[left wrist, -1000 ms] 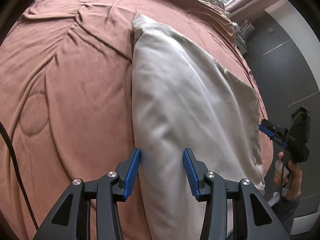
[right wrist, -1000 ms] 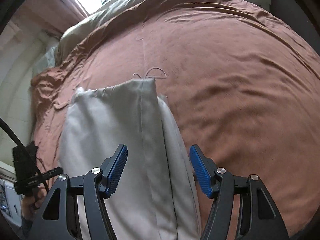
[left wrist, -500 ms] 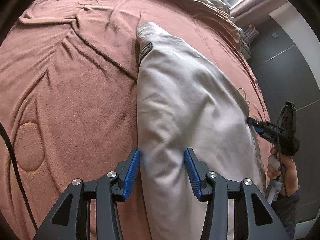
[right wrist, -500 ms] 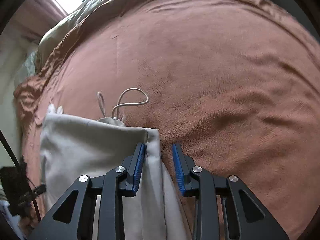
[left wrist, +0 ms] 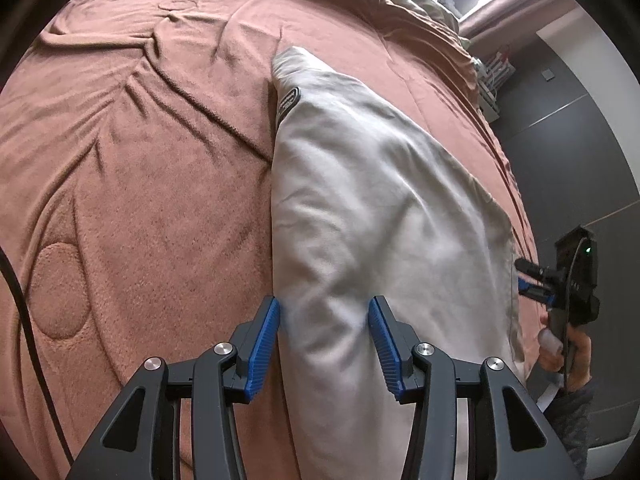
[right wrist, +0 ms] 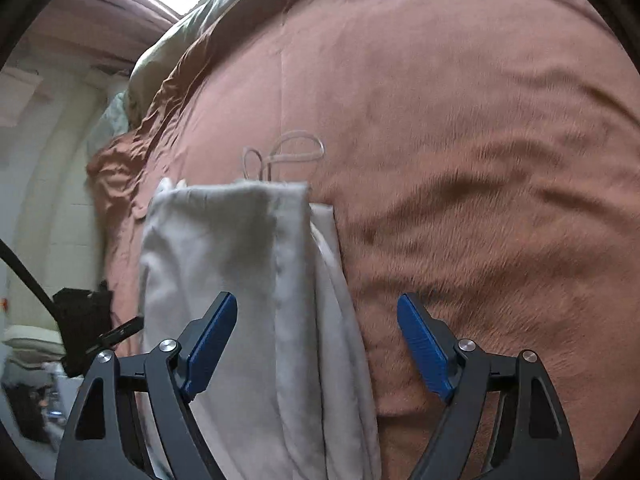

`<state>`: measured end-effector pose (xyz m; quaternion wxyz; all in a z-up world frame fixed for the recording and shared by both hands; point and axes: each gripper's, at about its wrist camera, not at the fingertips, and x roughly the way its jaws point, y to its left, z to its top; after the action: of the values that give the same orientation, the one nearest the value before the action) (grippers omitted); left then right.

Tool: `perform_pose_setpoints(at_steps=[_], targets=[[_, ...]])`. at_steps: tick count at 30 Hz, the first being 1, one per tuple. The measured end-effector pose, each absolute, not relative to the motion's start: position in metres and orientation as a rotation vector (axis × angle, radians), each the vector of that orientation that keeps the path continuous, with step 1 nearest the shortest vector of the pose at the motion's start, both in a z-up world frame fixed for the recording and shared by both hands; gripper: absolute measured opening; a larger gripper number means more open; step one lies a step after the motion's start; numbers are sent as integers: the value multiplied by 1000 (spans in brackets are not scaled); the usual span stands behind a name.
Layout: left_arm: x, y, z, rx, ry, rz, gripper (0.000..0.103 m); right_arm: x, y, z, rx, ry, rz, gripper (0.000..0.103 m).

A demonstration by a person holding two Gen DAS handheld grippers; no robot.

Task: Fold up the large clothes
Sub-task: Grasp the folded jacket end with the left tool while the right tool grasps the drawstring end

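While the folded pale grey garment (left wrist: 384, 208) lies lengthwise on the rust-brown bed blanket (left wrist: 132, 184), running from the lower centre of the left wrist view up to a narrow end near the top centre, the left claw (left wrist: 324, 340) straddles its near fold. Both blue pads touch the cloth and the fabric bunches between them, so this claw grips the garment. A dark label (left wrist: 289, 101) shows near the garment's far end.

At the right edge of that view a hand (left wrist: 568, 352) holds the right claw (left wrist: 528, 280) beside the garment's long edge.

From the right wrist view, the right claw (right wrist: 318, 344) stands wide open, its jaws having just spread apart; the garment's (right wrist: 240, 280) folded edge lies under the gap, nearer the left finger, and neither pad presses on it. A pale drawstring (right wrist: 296, 152) loops onto the blanket (right wrist: 480, 140) just above the garment's end.
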<state>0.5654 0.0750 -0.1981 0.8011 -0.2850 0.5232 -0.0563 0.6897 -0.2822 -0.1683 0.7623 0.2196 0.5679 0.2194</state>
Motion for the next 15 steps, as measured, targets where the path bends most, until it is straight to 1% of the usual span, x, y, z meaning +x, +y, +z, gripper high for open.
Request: perform_pose_setpoints(at_steps=[11, 14, 15], targets=[[578, 84, -202, -641, 1094, -123, 49, 734, -263, -192, 549, 1248, 641, 80], [586, 86, -202, -644, 1089, -119, 50, 745, -264, -201, 558, 1259, 628, 68], [588, 88, -203, -647, 1089, -116, 50, 746, -263, -203, 546, 1261, 624, 59]])
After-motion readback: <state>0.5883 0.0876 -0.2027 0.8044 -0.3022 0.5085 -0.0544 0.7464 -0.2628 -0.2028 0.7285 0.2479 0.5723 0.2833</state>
